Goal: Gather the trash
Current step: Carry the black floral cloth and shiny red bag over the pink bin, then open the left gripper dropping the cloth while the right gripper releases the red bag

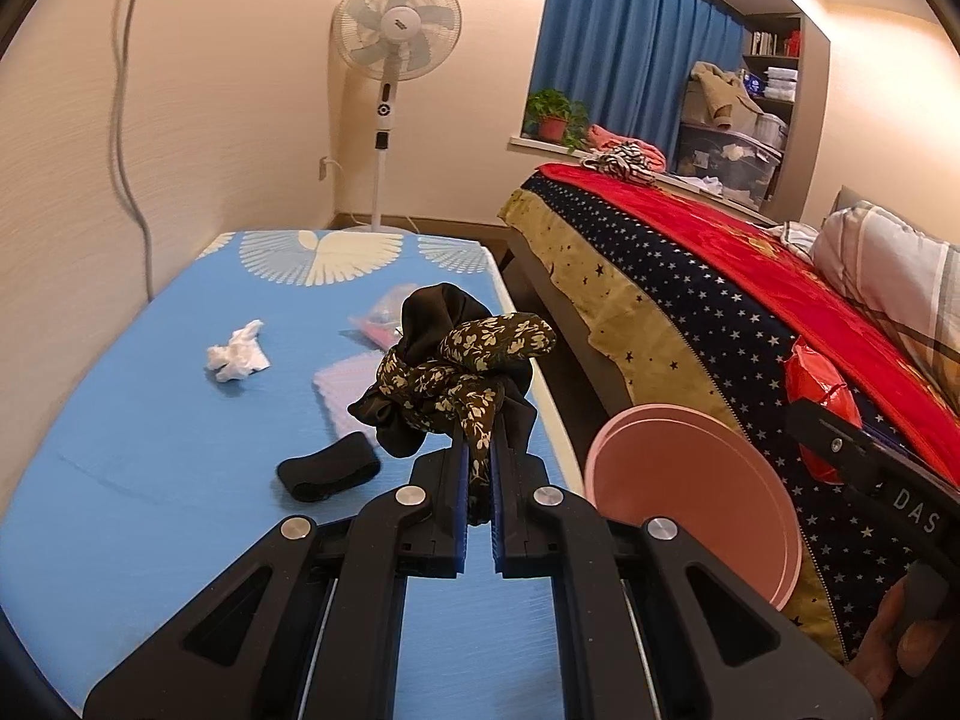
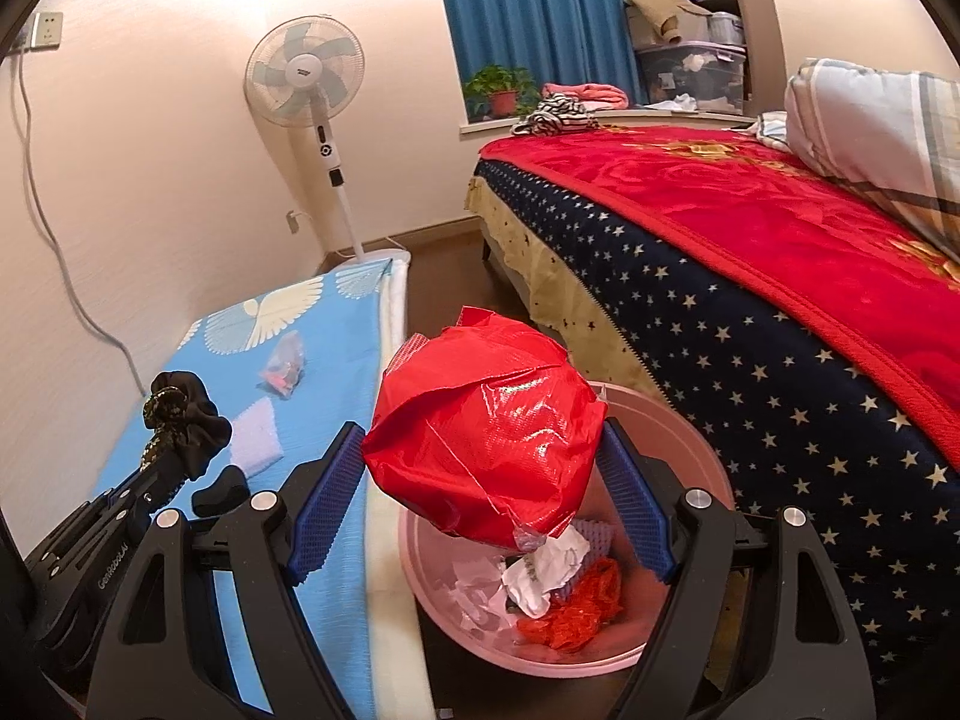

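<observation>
My left gripper [image 1: 478, 456] is shut on a black floral cloth scrunchie [image 1: 456, 360] and holds it above the blue table [image 1: 150, 420]. It also shows in the right wrist view [image 2: 180, 420]. My right gripper [image 2: 483, 468] has its jaws wide apart with a crumpled red plastic bag [image 2: 486, 432] between the blue pads [image 2: 327, 498], right above the pink bin [image 2: 708, 456]; whether the pads still press it is unclear. The bin holds white paper [image 2: 540, 570] and red plastic [image 2: 570, 606]. On the table lie a crumpled white tissue [image 1: 237, 351], a small plastic packet [image 1: 384, 315] and a black band [image 1: 327, 474].
A pale purple pad [image 1: 342, 390] lies on the table. The pink bin [image 1: 708, 492] stands on the floor between the table and a bed with a red blanket [image 2: 750, 222]. A standing fan [image 1: 396, 30] is in the far corner.
</observation>
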`<state>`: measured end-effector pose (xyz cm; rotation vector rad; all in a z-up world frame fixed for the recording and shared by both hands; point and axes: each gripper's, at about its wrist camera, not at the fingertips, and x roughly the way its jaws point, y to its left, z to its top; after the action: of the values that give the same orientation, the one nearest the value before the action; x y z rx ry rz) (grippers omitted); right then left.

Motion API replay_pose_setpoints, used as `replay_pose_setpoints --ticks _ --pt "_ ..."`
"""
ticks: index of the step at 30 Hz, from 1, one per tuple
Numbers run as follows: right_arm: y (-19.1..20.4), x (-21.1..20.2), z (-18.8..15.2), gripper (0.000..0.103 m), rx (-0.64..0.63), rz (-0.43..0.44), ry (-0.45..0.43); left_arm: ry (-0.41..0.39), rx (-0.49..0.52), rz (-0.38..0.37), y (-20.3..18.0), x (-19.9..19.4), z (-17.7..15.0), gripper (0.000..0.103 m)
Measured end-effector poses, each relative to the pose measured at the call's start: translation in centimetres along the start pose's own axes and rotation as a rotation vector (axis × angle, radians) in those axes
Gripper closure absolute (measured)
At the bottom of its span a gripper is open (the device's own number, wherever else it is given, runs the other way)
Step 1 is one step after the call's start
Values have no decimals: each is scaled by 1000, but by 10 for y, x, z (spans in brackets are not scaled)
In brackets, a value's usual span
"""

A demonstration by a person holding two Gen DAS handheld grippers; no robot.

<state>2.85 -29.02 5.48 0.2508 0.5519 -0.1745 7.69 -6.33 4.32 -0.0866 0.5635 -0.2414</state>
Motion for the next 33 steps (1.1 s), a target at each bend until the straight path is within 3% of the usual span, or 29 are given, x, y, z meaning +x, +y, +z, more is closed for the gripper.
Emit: replay_pose_setpoints --ticks 15,33 --pt "-34 -1 3 26 71 -126 -11 1 60 -105 -41 11 0 98" --pt "-57 6 3 26 107 -213 -6 45 100 -235 -79 39 -3 98"
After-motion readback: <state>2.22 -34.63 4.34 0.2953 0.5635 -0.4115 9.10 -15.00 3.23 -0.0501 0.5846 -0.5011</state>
